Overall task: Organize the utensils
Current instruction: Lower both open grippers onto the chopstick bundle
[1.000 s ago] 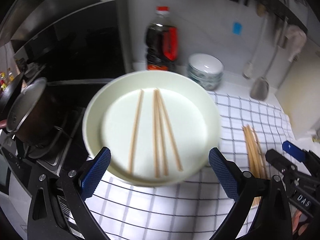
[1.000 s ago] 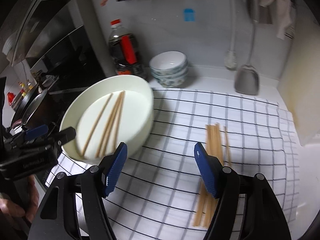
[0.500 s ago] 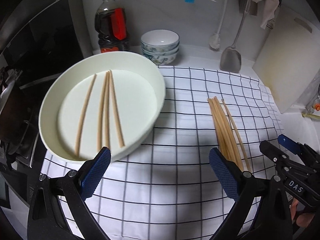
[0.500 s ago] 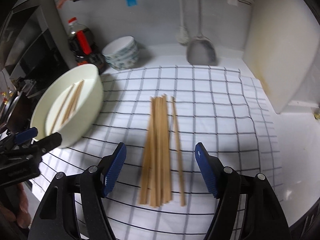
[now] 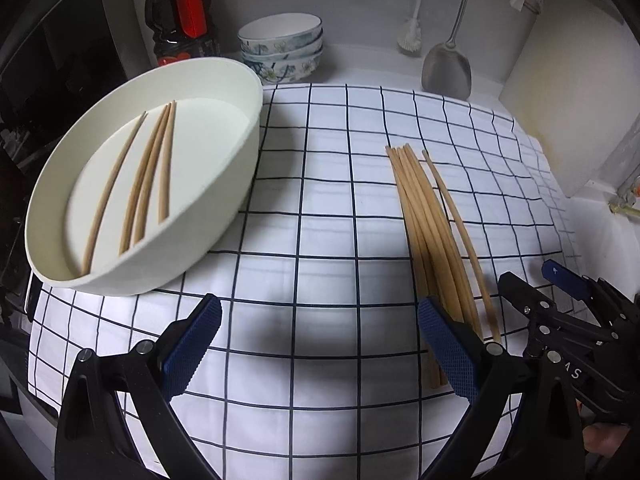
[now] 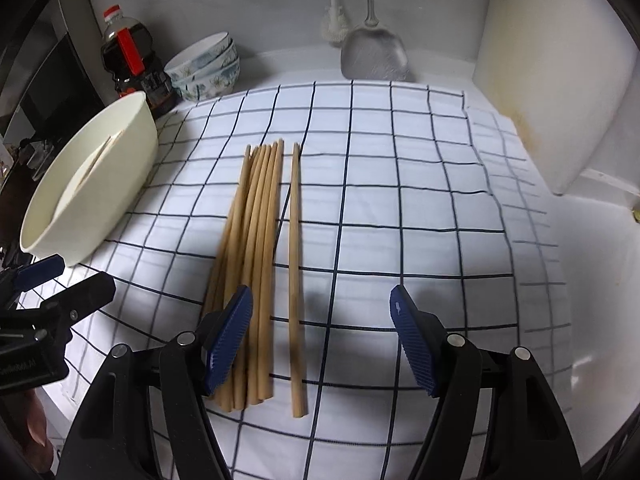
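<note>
A bundle of wooden chopsticks [image 6: 252, 248] lies on the checked cloth [image 6: 400, 200], with one single chopstick [image 6: 295, 264] just right of it. The bundle also shows in the left wrist view [image 5: 430, 224]. A white oval dish [image 5: 224, 184] at the left holds several chopsticks [image 5: 146, 184]; it also shows in the right wrist view [image 6: 120, 184]. My right gripper [image 6: 320, 340] is open and empty, low over the near ends of the chopsticks. My left gripper [image 5: 316, 352] is open and empty over the cloth between dish and bundle.
A dark sauce bottle [image 5: 180, 16] and stacked patterned bowls [image 5: 282, 52] stand at the back. A metal spatula [image 6: 374, 52] and a brush hang on the wall. A white cutting board [image 6: 560, 80] leans at the right. The stove lies to the left.
Both grippers have swung right, from the dish toward the chopstick bundle, and come lower and closer to the cloth. Both stay open. The dish and chopsticks have not moved.
</note>
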### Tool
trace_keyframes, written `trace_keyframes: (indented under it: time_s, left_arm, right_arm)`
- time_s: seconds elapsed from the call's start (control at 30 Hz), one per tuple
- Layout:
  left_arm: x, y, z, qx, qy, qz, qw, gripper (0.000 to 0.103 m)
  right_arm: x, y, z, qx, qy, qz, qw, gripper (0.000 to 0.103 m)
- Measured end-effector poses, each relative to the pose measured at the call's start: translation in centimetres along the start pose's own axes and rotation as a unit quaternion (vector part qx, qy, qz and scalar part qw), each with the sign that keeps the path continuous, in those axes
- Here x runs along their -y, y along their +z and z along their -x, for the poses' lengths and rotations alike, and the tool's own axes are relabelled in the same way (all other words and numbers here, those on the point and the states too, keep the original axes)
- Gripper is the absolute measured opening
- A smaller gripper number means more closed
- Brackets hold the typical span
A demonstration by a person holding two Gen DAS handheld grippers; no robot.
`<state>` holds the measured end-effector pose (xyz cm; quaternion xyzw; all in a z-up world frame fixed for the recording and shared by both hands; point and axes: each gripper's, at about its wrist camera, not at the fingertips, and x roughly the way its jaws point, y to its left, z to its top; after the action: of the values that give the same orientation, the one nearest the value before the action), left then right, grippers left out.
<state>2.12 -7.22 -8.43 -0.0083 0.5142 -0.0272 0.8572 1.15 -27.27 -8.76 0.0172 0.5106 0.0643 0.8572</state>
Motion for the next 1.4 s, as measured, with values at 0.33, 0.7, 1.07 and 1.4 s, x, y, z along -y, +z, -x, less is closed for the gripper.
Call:
trace_keyframes:
  time_s: [0.33,0.7,1.07,1.4]
  left_arm:
    - [1.2,-0.6,-2.3,-0.011,0.003,0.004,0.9999,0.097]
    - [2.3,-0.5,-4.0,-0.017,0.007,-0.001,0.9998,0.097]
    - [3.2,-0.3,-5.0,-0.018,0.008,-0.004,0.9998,0.097]
    - [3.8,-0.3,-5.9,-0.016,0.006,-0.001,0.9999,0.097]
  right_arm:
    - [0.6,-0.1,-2.7,-0.001,-0.004,0.02,1.0,0.068]
    - [0.5,-0.2,-4.1,0.0,-0.019,0.047,0.999,0.068]
    - [2.0,0.3,-4.2,0.008,-0.029,0.046,0.999,0.068]
    - [3.6,0.3,-4.1,0.013,-0.034,0.037,0.999,0.068]
